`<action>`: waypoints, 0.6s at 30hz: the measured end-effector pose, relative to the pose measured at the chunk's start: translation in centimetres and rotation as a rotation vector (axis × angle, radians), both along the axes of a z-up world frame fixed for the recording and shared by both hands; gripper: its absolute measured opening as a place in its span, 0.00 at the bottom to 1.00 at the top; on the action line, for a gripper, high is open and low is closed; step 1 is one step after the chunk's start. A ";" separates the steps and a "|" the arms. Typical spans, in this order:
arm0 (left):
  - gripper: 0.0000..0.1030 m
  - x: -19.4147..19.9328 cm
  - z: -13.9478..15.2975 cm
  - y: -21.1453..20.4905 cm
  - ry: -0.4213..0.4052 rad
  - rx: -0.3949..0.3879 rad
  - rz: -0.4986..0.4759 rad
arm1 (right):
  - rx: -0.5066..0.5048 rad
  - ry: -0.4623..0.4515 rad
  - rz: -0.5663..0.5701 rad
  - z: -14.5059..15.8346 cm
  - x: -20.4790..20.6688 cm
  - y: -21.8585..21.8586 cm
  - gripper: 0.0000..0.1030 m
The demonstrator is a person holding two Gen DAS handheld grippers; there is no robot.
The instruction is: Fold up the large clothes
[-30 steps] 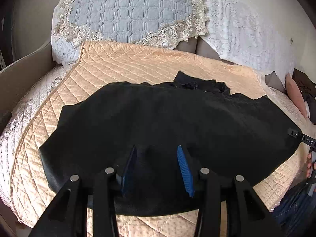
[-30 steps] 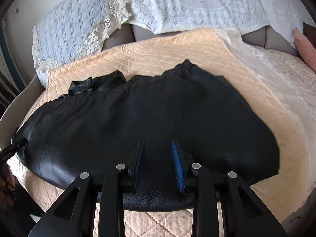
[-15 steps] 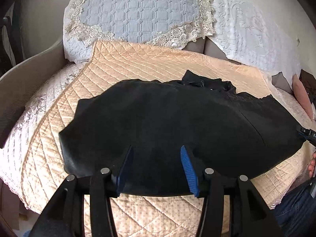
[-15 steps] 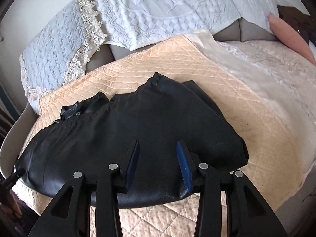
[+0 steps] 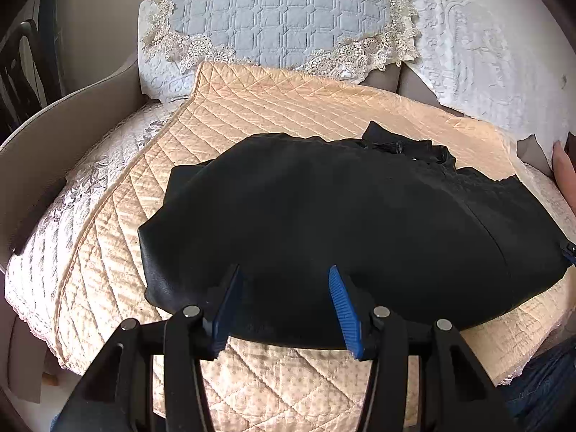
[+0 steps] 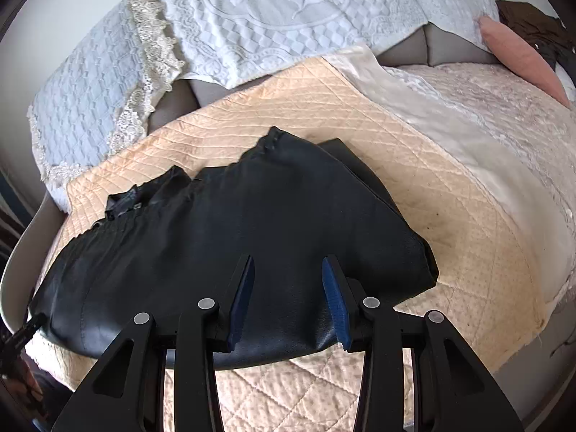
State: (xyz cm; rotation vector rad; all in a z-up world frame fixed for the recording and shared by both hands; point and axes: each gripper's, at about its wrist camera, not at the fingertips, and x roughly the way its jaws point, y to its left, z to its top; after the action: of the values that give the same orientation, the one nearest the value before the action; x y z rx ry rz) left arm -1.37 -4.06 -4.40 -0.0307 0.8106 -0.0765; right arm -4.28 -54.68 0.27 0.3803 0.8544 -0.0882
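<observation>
A black leather garment [image 5: 342,223] lies spread flat on a peach quilted cover [image 5: 270,108] over a sofa seat. Its gathered waist or collar end bunches at the back. In the left wrist view my left gripper [image 5: 284,288] is open and empty, hovering over the garment's near left edge. In the right wrist view the garment [image 6: 234,237] fills the middle and my right gripper [image 6: 288,277] is open and empty above its near right edge. The right side of the garment shows a folded-under layer.
White and blue lace-trimmed quilted covers [image 5: 273,14] drape the sofa back. A grey sofa armrest [image 5: 64,133] is at the left. A pink cushion [image 6: 522,57] and a dark cloth lie at the far right. A person's jeans [image 5: 540,388] show at lower right.
Both grippers have pulled back toward the near edge and swung outward. The garment looks narrower, with its side edges drawn in; both pairs of jaws stay open.
</observation>
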 end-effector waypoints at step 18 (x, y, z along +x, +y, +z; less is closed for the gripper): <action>0.52 -1.9 1.6 -2.0 -0.027 -0.022 -0.067 | -0.043 -0.047 0.241 1.0 -1.2 6.4 0.40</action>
State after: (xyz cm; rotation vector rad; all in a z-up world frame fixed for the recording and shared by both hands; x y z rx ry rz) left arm -3.29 -6.10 -2.78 -0.0236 0.7839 -0.1484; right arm -5.49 -48.26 1.23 0.2357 0.8448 0.1248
